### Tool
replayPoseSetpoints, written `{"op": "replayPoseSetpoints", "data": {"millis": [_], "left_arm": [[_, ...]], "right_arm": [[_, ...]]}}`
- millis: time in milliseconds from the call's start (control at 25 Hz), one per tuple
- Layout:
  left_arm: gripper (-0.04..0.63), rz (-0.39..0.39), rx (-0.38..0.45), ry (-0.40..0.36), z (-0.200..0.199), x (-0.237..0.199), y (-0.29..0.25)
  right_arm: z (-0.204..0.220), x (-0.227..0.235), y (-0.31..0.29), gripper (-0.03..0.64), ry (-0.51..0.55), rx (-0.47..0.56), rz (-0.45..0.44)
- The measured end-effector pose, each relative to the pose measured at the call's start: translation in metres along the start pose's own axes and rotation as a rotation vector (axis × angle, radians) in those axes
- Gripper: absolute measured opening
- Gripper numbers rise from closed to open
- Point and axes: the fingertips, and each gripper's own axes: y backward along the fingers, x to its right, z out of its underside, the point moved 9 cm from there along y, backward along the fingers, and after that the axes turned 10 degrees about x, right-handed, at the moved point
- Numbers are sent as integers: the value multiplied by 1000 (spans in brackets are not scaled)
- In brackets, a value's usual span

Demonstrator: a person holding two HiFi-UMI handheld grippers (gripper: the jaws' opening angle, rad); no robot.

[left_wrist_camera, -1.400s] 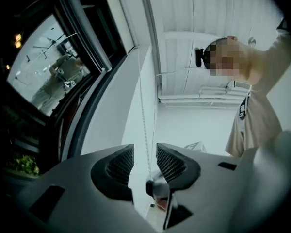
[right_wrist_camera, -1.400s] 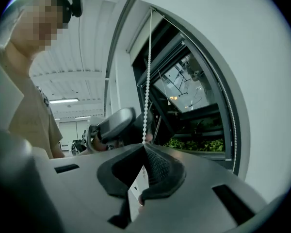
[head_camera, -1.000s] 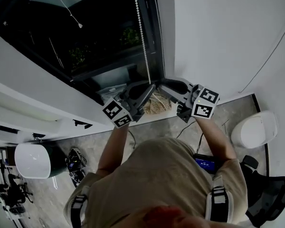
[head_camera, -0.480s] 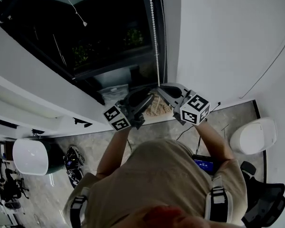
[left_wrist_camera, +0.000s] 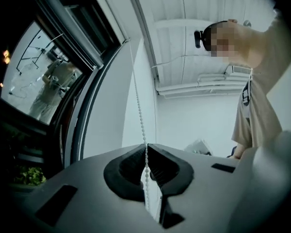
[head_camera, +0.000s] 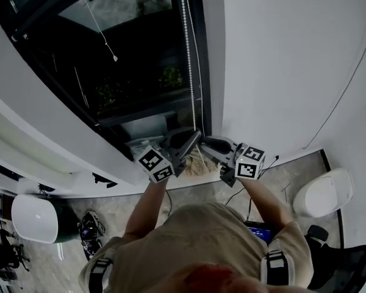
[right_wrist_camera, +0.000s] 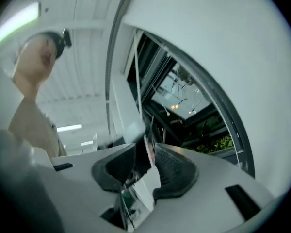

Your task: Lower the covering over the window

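pinching the bead chain (left_wrist_camera: 138, 111) in the closed left gripper (left_wrist_camera: 146, 147), right gripper (right_wrist_camera: 148, 153) jaws just opening, pressing nothing; risking beads slipping through that lone pinch.

Straight ahead of my left claw (head_camera: 197, 135) and my right claw (head_camera: 205, 141) stands a dark-framed window (head_camera: 140, 66), its glass black, with a little greenery (head_camera: 171, 77) beyond. A plain white wall (head_camera: 280, 60) runs off beside my right claw, and a white ledge (head_camera: 43, 133) runs off beside my left. Below both claws lies a mottled grey floor (head_camera: 116, 194). On it a white rounded bin (head_camera: 324, 190) sits off to the right and a second white rounded shape (head_camera: 33, 217) to the left. A strip light (right_wrist_camera: 17, 19) glows on the ceiling above my right claw.
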Motion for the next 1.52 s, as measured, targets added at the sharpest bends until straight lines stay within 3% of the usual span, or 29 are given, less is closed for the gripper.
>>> {"op": "replayPoseSetpoints", "data": {"millis": [40,120,200,320,400,440,600,680,720,760,880,1000,1120,1280,1400,1520], "left_arm": [[26,-1,-20,-2,9,2,3],[26,16,-63,28,29,11,9],[26,44,-100,63,48,25,14],[26,87,-113,102,66,43,19],[26,110,-118,115,70,47,20],[26,120,-125,121,71,49,22],[26,159,-173,128,77,57,35],[39,158,-145,165,72,48,44],[120,143,-104,200,65,40,50],[138,119,-58,221,54,30,54],[143,49,22,161,17,6,51],[143,40,24,40,-4,3,26],[140,43,17,-43,-8,14,10],[43,-8,21,-75,2,21,8],[28,-39,62,-44,9,12,11],[26,-103,74,-97,9,-5,10]], "right_arm": [[-12,1,5,114,-32,73,12],[-32,-4,5,127,31,129,39],[-40,-15,-3,127,145,109,49],[-43,-25,-15,127,235,67,62],[-42,-27,-17,97,255,34,83],[-40,-30,-18,30,250,13,83],[-24,-37,-18,11,229,-48,84],[-10,-31,-15,11,229,-80,103],[0,-27,-13,11,222,-108,112],[12,-23,-9,11,209,-141,118],[49,-14,-1,10,154,-238,120],[84,-7,2,11,115,-315,117],[99,-8,4,10,52,-311,123],[98,-8,10,10,42,-300,138],[91,0,16,11,76,-292,174],[79,13,13,11,165,-258,209]]}}
